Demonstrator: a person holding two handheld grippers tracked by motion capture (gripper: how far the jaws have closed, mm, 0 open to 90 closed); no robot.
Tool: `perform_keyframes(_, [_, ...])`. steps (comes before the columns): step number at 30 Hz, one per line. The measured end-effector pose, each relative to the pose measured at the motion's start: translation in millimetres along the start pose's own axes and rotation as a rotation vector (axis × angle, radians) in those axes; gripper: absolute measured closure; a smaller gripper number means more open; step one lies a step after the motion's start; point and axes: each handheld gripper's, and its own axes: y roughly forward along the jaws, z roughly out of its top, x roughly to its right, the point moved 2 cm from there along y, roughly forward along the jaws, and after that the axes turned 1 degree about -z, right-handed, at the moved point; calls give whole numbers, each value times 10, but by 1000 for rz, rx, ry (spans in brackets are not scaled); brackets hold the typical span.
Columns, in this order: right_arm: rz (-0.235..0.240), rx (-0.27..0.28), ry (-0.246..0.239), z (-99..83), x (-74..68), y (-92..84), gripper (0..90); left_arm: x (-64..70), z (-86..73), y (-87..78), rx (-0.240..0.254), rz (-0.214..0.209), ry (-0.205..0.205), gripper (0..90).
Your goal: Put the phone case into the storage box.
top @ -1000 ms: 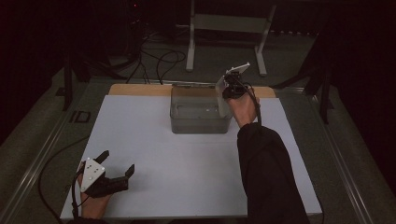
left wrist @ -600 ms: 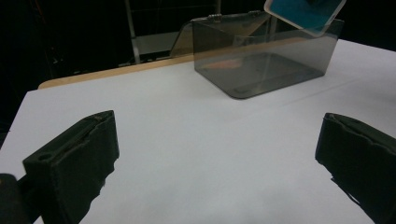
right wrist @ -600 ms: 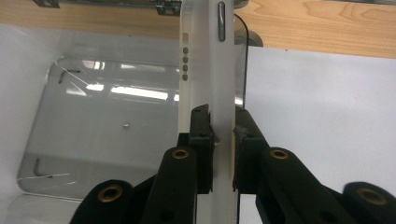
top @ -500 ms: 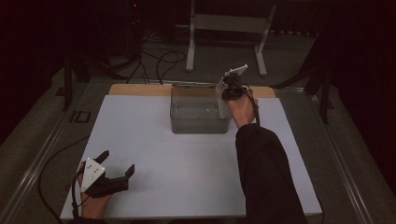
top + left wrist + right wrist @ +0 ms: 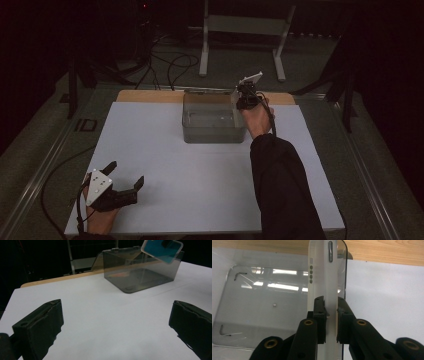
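My right gripper (image 5: 331, 305) is shut on a thin white slab (image 5: 323, 277), held edge-on, with a side button and a row of small dots. The left gripper view shows the slab's (image 5: 162, 248) blue face and white rim, tilted over the right rim of a clear plastic box (image 5: 140, 272). In the high view the right gripper (image 5: 241, 98) hovers at the right wall of the box (image 5: 214, 120) at the table's far middle. My left gripper (image 5: 125, 172) rests at the near left of the table, its jaws (image 5: 116, 322) open with nothing between them.
The box (image 5: 262, 310) is open at the top, its lid (image 5: 100, 260) hinged back. A white sheet (image 5: 190, 170) covers the table and a strip of wood (image 5: 145, 96) shows along its far edge. Cables and a metal stand (image 5: 240, 30) lie on the floor beyond.
My right gripper has edged slightly down and left at the box's right rim, still holding the slab. The left gripper has not moved.
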Motion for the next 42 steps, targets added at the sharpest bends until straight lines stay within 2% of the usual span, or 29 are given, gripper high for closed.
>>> perform_keyframes(28, [-9, -14, -2, -53, -37, 119, 814, 0, -2, 6, 0, -2, -1, 6])
perform_keyframes(42, [-31, -32, -9, -69, -50, 168, 813, 2, -1, 6, 1, -2, -2, 7])
